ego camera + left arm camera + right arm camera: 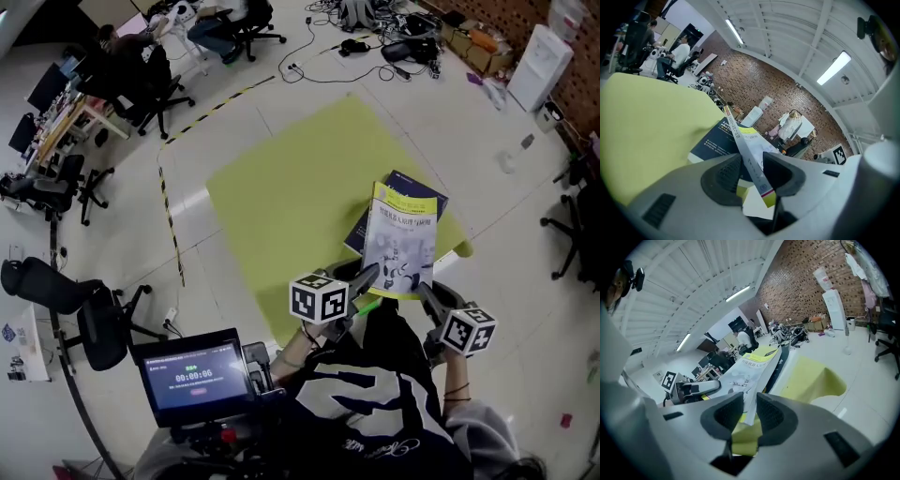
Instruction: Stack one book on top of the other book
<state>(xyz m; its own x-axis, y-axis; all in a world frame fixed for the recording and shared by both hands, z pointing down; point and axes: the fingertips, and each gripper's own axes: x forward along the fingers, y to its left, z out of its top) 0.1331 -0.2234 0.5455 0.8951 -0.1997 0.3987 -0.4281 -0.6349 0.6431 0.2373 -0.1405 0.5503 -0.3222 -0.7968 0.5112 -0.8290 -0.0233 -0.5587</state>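
- Both grippers hold the same book: the left gripper [364,277] has its jaws closed on the near left corner of the pale book [401,246], at the spine. The right gripper [427,292] pinches the near right corner.
- The pale book is held out in front of the person, over the near right corner of the green table [281,187].
- The 2nd book, the dark blue book [414,186], lies flat on the table, ahead of both grippers and under the pale one.
- Blue cover shows past the pale book's far edge and along its left side, so the overlap is only partial.
- Both long axes run away from the person; the blue book looks turned slightly off that line.
- I cannot tell whether the 2 books touch.
- To square the stack, the pale book likely needs to go a bit forward and left before release.
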